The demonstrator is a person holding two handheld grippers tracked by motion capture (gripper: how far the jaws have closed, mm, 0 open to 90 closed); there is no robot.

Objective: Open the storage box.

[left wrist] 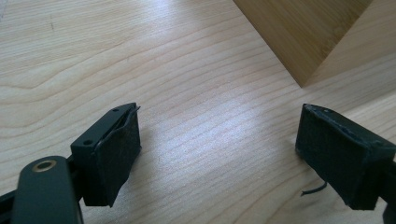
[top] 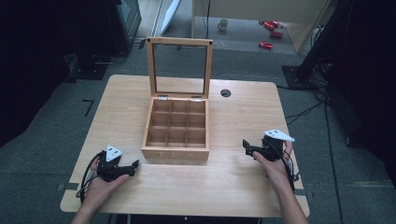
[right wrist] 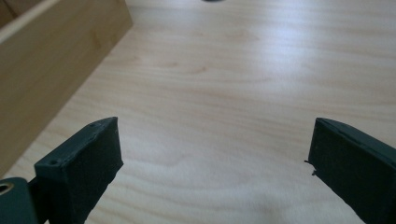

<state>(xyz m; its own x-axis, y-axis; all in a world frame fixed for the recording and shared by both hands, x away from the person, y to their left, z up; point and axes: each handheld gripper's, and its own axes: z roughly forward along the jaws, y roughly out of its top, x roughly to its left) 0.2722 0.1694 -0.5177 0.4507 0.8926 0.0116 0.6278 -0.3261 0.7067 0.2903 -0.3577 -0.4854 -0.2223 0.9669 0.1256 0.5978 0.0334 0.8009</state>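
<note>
The wooden tea box (top: 176, 128) sits at the middle of the table (top: 243, 182), its glass-paned lid (top: 180, 67) standing upright at the far edge and its 9 compartments empty. The left gripper (top: 127, 169) rests just off the box's near-left corner, the right gripper (top: 250, 148) farther off beside its right wall. Both have jaws spread apart, holding nothing. The left looks nearer; the lid lies beyond both.

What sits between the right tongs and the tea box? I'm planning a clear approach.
Bare tabletop, seen in the high view: nothing lies between the right tongs and the tea box.
</note>
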